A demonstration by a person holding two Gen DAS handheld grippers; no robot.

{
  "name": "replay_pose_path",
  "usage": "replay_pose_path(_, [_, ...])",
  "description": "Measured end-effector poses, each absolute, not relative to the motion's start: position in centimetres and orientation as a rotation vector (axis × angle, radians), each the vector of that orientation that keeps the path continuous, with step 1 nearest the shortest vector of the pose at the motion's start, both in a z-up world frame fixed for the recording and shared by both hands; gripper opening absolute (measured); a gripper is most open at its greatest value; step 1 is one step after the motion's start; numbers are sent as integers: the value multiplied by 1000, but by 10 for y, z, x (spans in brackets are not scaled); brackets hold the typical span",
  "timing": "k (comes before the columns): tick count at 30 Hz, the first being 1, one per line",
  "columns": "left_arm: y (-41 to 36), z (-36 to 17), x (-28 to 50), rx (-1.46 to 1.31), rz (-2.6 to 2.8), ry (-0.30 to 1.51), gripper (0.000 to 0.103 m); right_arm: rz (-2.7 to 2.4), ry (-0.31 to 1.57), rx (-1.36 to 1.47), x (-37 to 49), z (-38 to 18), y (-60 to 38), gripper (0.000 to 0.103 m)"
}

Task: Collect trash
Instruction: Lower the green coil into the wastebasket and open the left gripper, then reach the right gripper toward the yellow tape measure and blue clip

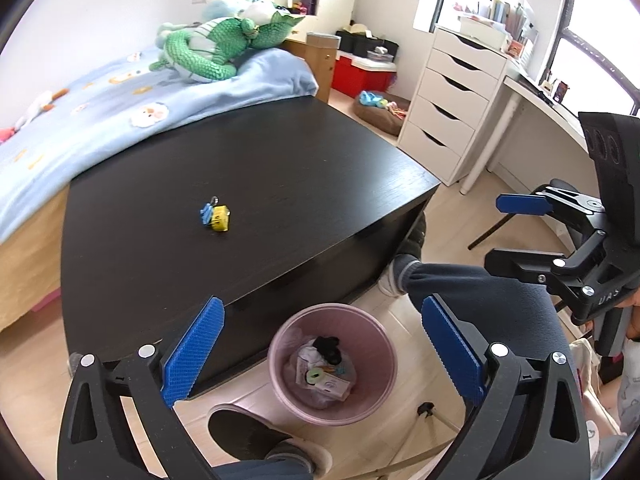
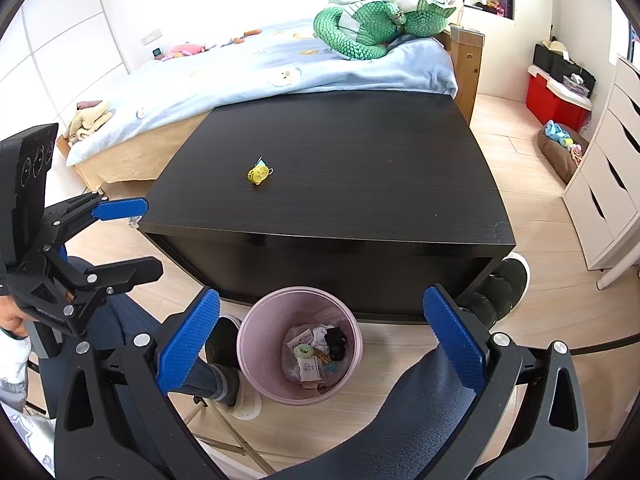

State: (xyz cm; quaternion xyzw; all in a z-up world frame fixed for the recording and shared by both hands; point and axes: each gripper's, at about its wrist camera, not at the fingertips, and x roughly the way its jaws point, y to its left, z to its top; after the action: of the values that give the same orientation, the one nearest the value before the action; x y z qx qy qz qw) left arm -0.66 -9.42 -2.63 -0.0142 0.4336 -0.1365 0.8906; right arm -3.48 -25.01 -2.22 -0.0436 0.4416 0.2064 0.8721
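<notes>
Below both wide-open, empty grippers, left (image 1: 322, 354) and right (image 2: 322, 344), the pink bin (image 2: 256, 360) holds what looks like wrappers; a yellow toy (image 2: 259, 173) sits on the black table (image 2: 360, 168) behind the bin.

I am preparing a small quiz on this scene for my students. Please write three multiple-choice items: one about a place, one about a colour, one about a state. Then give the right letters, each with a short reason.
1. Where does the waste bin stand?
A. on the bed
B. on the floor in front of the dark table
C. on top of the white drawers

2. What colour is the bin?
A. pink
B. green
C. black

3. How is the left gripper?
A. shut on a paper
B. shut with nothing in it
C. open with nothing between its pads

Answers:
1 B: both views show the bin on the wooden floor against the front of the dark table.
2 A: its wall and rim are pale pink.
3 C: the blue pads stand far apart, with only the bin seen below between them.
</notes>
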Motion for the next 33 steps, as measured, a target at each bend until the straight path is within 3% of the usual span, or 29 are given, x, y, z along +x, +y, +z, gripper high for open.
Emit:
replay_pose_path(16, [-62, -21, -3, -73, -194, 893, 95, 474, 919, -118, -20, -19, -229, 100])
replay_pose_path(33, [-8, -5, 2, -122, -82, 860, 95, 589, 962, -244, 72, -27, -129, 100])
